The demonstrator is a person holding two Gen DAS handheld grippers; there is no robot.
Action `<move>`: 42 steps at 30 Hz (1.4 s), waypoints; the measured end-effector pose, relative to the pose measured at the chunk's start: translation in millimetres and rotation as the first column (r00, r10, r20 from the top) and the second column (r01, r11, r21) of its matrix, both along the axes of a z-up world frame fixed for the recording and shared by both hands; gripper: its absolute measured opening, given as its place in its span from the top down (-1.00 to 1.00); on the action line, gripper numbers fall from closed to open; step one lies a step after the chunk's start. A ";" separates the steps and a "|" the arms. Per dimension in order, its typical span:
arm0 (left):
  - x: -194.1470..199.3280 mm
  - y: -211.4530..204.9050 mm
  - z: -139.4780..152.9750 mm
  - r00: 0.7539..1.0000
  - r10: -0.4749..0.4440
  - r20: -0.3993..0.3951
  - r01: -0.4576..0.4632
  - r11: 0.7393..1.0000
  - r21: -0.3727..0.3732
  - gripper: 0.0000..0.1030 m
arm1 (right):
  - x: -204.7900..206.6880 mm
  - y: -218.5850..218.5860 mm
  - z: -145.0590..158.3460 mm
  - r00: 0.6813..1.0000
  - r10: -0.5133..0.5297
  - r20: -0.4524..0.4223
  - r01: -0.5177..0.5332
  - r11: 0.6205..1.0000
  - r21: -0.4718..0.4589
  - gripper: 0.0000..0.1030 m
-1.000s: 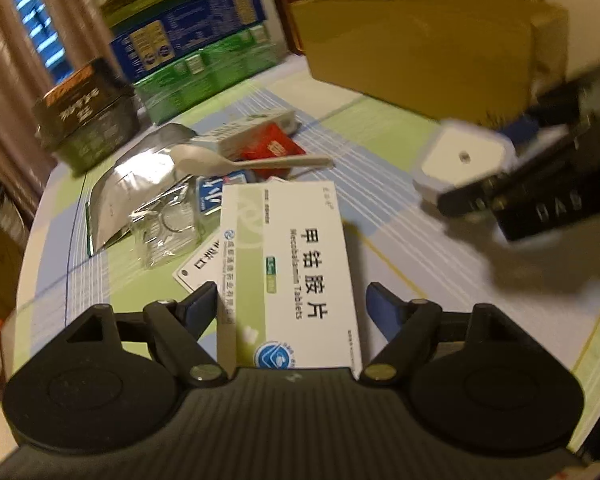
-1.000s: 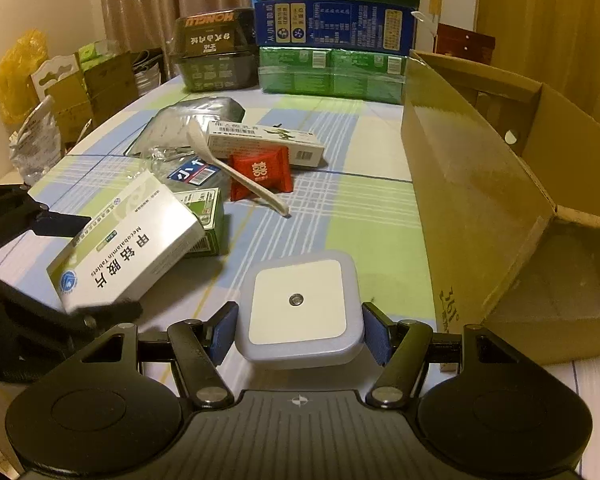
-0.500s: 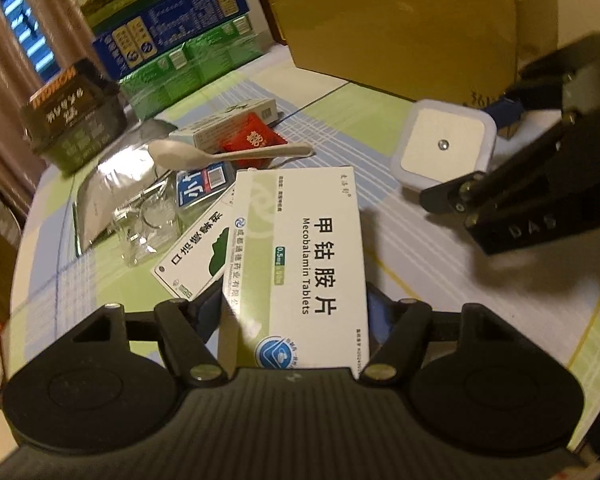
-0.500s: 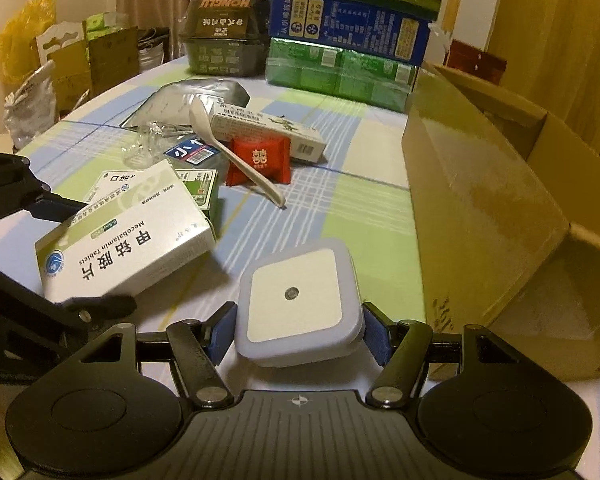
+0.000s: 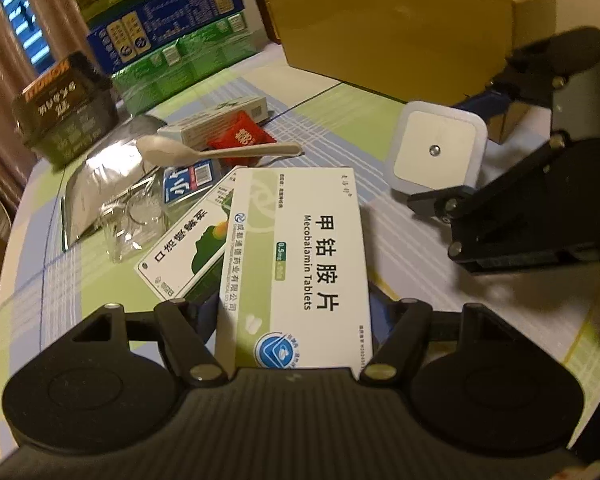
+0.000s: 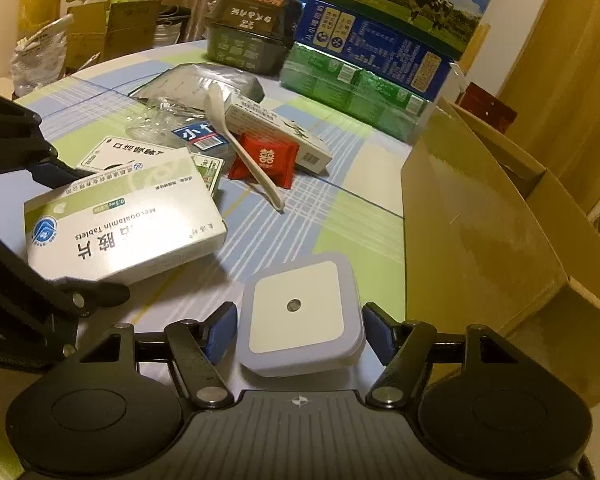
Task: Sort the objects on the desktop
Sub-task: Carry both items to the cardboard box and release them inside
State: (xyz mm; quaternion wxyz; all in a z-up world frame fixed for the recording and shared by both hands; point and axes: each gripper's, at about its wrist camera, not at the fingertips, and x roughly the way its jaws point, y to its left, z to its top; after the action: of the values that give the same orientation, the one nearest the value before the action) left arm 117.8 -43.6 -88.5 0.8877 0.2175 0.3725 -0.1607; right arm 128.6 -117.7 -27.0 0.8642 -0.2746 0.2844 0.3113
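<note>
My left gripper (image 5: 294,312) is shut on a white and green Mecobalamin tablet box (image 5: 300,264), held above the table; the box also shows in the right wrist view (image 6: 120,224). My right gripper (image 6: 298,328) is shut on a white square night light (image 6: 300,312), also in the left wrist view (image 5: 434,148), held just left of an open cardboard box (image 6: 480,232). On the table lie a second medicine box (image 5: 184,248), a white spoon (image 6: 244,148), a red packet (image 6: 266,158), a long white box (image 6: 280,132), a blue label and clear plastic (image 5: 136,216).
A foil pouch (image 6: 204,84) lies behind the pile. A dark tin (image 6: 252,32) and stacked green and blue cartons (image 6: 364,60) stand at the table's far edge. The cardboard box (image 5: 400,36) fills the right side. The tablecloth (image 6: 340,224) is checked green and blue.
Both grippers have risen with their objects and tilted. The tablet box now hangs over the second medicine box. The night light moved nearer the cardboard box wall.
</note>
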 end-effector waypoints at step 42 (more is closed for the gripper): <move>28.6 -104.7 151.3 0.984 0.171 0.059 -0.138 0.922 -0.362 -0.30 | 86.5 -168.1 177.0 0.959 -0.272 -0.085 0.284 0.884 0.371 -0.20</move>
State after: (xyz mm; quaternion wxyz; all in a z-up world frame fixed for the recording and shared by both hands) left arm 146.4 -148.3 62.8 0.9381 0.0299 0.3131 -0.1452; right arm 215.1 -285.8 150.0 0.9321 -0.0537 0.2681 0.2376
